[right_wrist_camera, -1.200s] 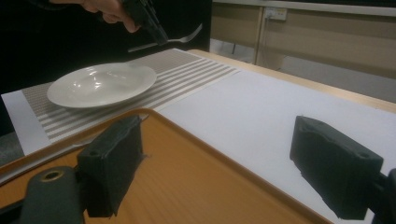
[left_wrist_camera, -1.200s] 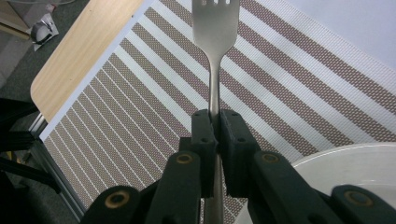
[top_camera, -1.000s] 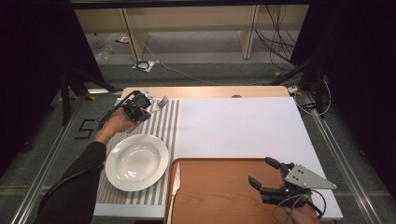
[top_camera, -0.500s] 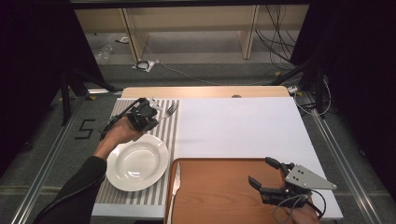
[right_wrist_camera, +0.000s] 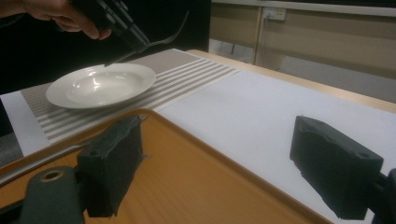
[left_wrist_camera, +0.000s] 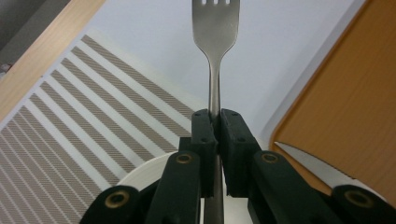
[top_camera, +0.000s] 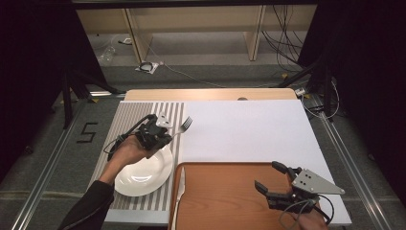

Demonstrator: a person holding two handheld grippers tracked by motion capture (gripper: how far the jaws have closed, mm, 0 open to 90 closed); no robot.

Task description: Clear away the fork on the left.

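The left claw (top_camera: 165, 134) sits at the left of the bench, borne by the person's left hand (top_camera: 127, 152) with the forearm coming in from the near-left edge; its jaws are clamped tight, pointing far-right. The right claw (top_camera: 273, 178) hangs at the near right, jaws spread wide, pointing left

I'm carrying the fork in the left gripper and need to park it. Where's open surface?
The white mat, between the striped placemat and the table's right edge, lies bare. The wooden tray is bare in its middle, between the knife at its left rim and the right gripper. Around the plate it is crowded.
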